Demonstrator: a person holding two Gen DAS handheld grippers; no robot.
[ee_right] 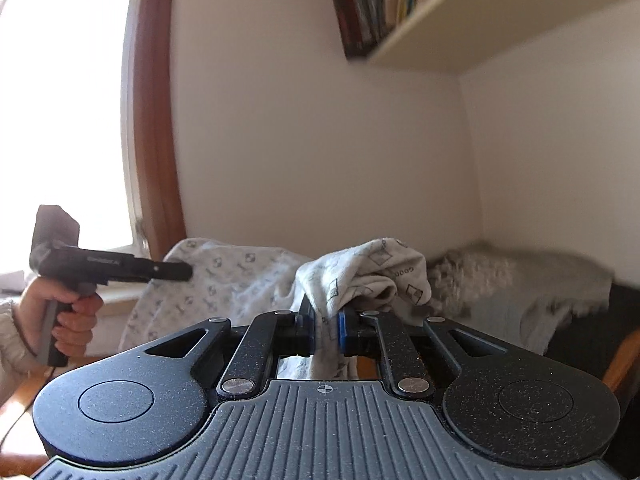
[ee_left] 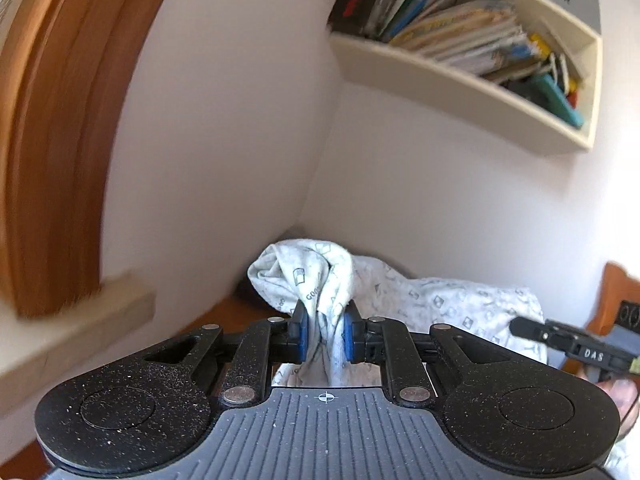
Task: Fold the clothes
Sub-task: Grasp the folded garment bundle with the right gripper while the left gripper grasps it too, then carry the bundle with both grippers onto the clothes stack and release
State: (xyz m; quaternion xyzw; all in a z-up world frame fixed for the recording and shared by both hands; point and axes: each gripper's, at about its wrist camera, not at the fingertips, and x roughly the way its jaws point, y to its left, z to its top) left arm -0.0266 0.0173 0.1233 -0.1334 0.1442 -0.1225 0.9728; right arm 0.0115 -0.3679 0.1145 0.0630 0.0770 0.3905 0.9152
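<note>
A white garment (ee_left: 304, 276) printed with small grey shapes hangs bunched and lifted between both grippers. In the left wrist view my left gripper (ee_left: 325, 320) is shut on a gathered fold of it, blue pads (ee_left: 303, 332) pressing the cloth from both sides. The rest of the fabric stretches right toward my right gripper (ee_left: 520, 326). In the right wrist view my right gripper (ee_right: 325, 320) is shut on another bunch of the same garment (ee_right: 360, 272). My left gripper (ee_right: 186, 271), held by a hand (ee_right: 76, 312), meets the cloth at the left.
A cream wall shelf (ee_left: 460, 76) full of books hangs above on the right. A wooden window frame (ee_left: 60, 140) and pale sill (ee_left: 80, 328) are on the left. A fluffy grey-white blanket (ee_right: 500, 276) lies in the corner behind the garment.
</note>
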